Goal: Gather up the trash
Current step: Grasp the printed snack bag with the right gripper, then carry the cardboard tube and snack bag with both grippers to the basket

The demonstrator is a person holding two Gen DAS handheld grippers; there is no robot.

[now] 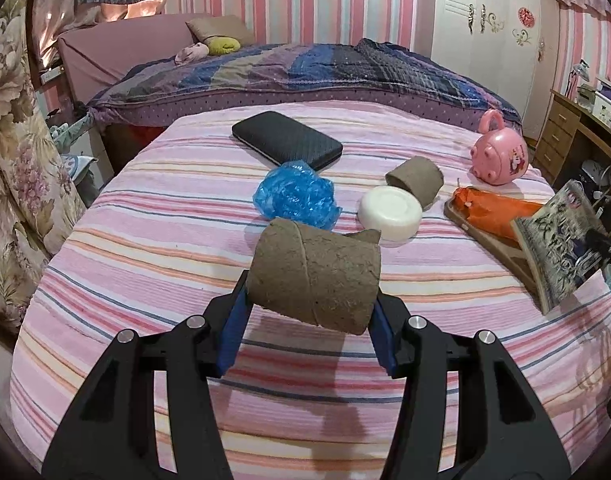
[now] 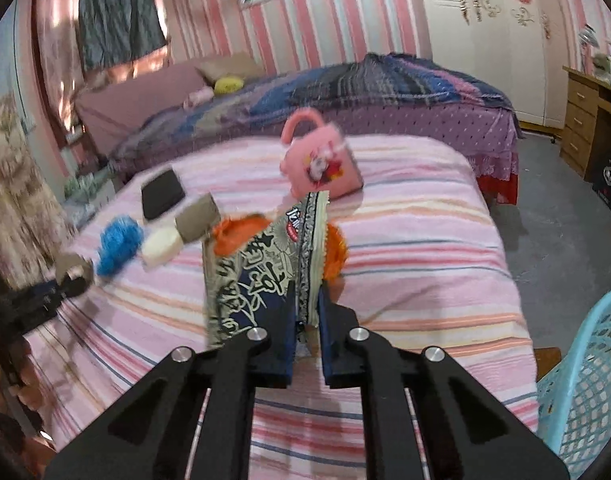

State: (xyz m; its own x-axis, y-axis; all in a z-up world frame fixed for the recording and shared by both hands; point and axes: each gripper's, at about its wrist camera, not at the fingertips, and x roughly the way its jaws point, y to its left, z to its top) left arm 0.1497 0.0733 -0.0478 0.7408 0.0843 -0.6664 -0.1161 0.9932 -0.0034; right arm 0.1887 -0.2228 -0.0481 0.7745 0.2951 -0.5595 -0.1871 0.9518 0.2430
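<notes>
Pink-and-white striped walls closed the room behind a bed under a purple-blue quilt (image 1: 305,68). Nearer the left wrist camera lay a surface draped in a pink striped cloth (image 1: 145,240). On it: a black case (image 1: 286,140) at 12 o'clock; a crumpled blue plastic bag (image 1: 297,198) just below that; a white round puck (image 1: 390,212) touching a small brown cardboard tube (image 1: 415,180) at 1 o'clock; a pink piggy-shaped toy (image 1: 499,152) at 2 o'clock; an orange wrapper (image 1: 501,210) lying in a shallow brown tray (image 1: 493,244) at 3 o'clock. The left gripper (image 1: 311,308) reached in from 6 o'clock, level, its blue-padded fingers part spread and clamped on the ends of a larger brown cardboard roll (image 1: 315,276), held clear above the cloth. At the 3 o'clock edge a printed packet (image 1: 561,248) stood tilted, pinched by a dark tip.

Right wrist view, blurred: same striped cloth (image 2: 405,248), wooden drawers (image 2: 581,120) at 2 o'clock, a light blue mesh basket (image 2: 585,384) at 4 o'clock beside the surface. The right gripper (image 2: 307,320) came in from 6 o'clock, jaws nearly together, nipping the printed packet (image 2: 257,280) on edge, upright. The orange wrapper (image 2: 233,236) showed behind it, the pink toy (image 2: 321,164) at 12 o'clock. At 9 o'clock the left gripper (image 2: 45,296) carried its roll (image 2: 71,266), the blue bag (image 2: 117,244) beside it.
</notes>
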